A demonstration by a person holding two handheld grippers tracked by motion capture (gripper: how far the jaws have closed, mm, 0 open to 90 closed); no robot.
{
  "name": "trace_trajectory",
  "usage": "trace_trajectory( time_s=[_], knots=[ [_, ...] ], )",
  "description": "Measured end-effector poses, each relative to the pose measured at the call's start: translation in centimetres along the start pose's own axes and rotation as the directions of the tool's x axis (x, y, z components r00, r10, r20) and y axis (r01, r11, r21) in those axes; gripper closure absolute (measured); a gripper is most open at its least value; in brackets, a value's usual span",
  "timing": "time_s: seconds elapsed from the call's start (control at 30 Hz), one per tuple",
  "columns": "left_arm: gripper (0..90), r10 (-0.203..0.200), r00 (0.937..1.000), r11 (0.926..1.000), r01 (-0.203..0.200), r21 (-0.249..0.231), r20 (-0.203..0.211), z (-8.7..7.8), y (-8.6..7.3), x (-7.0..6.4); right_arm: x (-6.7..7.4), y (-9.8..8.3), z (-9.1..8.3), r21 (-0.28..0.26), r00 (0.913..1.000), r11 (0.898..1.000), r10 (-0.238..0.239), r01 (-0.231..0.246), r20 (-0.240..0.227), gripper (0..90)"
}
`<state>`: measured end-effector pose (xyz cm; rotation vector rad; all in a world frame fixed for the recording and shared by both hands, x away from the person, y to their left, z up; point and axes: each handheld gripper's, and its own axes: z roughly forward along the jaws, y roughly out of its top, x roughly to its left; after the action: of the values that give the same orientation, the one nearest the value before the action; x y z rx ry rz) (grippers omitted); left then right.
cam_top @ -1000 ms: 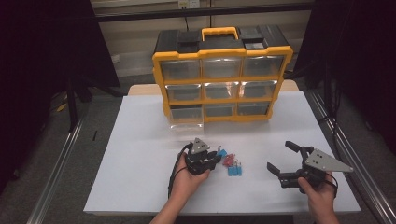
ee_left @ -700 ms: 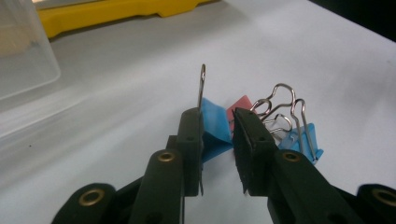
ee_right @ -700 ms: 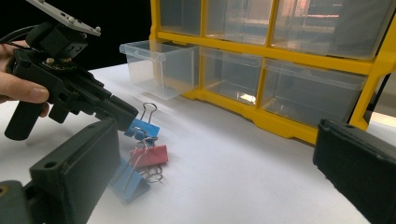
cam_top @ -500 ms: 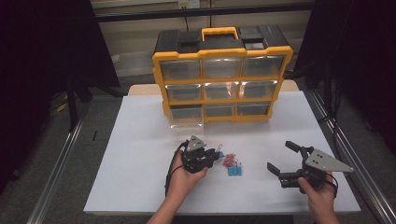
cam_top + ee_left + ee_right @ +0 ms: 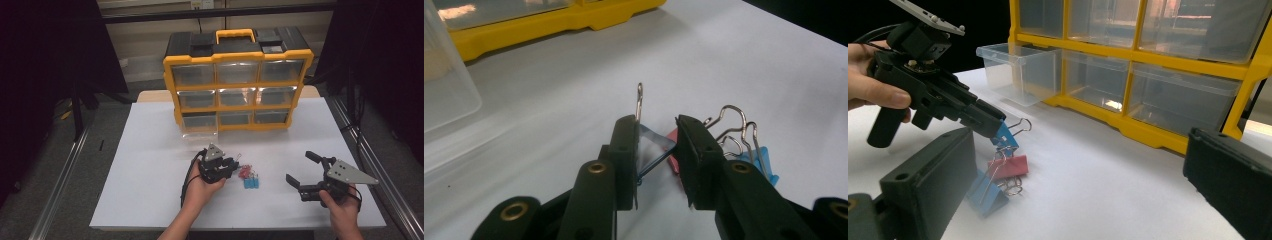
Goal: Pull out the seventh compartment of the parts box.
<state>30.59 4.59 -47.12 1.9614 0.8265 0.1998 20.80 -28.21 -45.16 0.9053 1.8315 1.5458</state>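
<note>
Right gripper point(image 5: 302, 176): nearest me, low at the table's right; jaws spread wide with nothing between them, well apart from the clip pile.
Left gripper point(image 5: 231, 163): just left of the clip pile; jaws narrow, closed on a blue binder clip point(image 5: 653, 142), and they have just been easing open a little with the clip between them.
Held clip: pinched across its folded body; one wire handle sticks up beside the jaw, and the clip's long edge runs across the jaws.
Clip pile point(image 5: 249, 177): red and blue clips touching one another on the white table point(image 5: 150, 165), immediately right of the held clip.
Open drawer point(image 5: 199, 132): clear and pulled out, beyond the clip pile and to its left.
Organizer point(image 5: 239, 75): yellow cabinet behind the open drawer, farthest from the pile.
Key relation: I judge the drawer lies ahead of the left gripper, far closer to it than to the right one.
</note>
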Motion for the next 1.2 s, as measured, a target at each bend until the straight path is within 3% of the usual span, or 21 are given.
trace_trajectory(
  time_s=[0.13,0.17,0.47,0.67,1.2],
  knots=[
    [70.4,0.001,1.0,1.0,-0.001,0.004,-0.003,0.1,-0.1,0.3,0.0,0.0,0.0,0.003,1.0,1.0,0.003,-0.003,-0.001,0.3],
    [71.0,0.004,0.9999,0.9996,-0.004,0.026,-0.016,0.1,-0.1,0.3,0.0,0.0,0.1,0.003,1.0,1.0,0.002,-0.002,-0.001,0.3],
    [71.6,-0.022,0.9997,0.9997,0.023,0.008,-0.013,0.2,-0.3,0.3,0.0,0.0,0.1,0.002,1.0,1.0,-0.001,0.001,0.001,0.3],
    [71.9,-0.043,0.9989,0.9991,0.043,0.002,-0.018,-0.6,0.3,0.4,0.0,0.0,0.0,0.004,1.0,1.0,0.004,-0.004,0.003,0.3],
    [71.9,-0.048,0.9987,0.9988,0.048,0.01,-0.018,-2.3,2.3,0.9,0.0,0.0,0.0,-0.001,1.0,1.0,0.003,-0.003,-0.001,0.3]
  ],
)
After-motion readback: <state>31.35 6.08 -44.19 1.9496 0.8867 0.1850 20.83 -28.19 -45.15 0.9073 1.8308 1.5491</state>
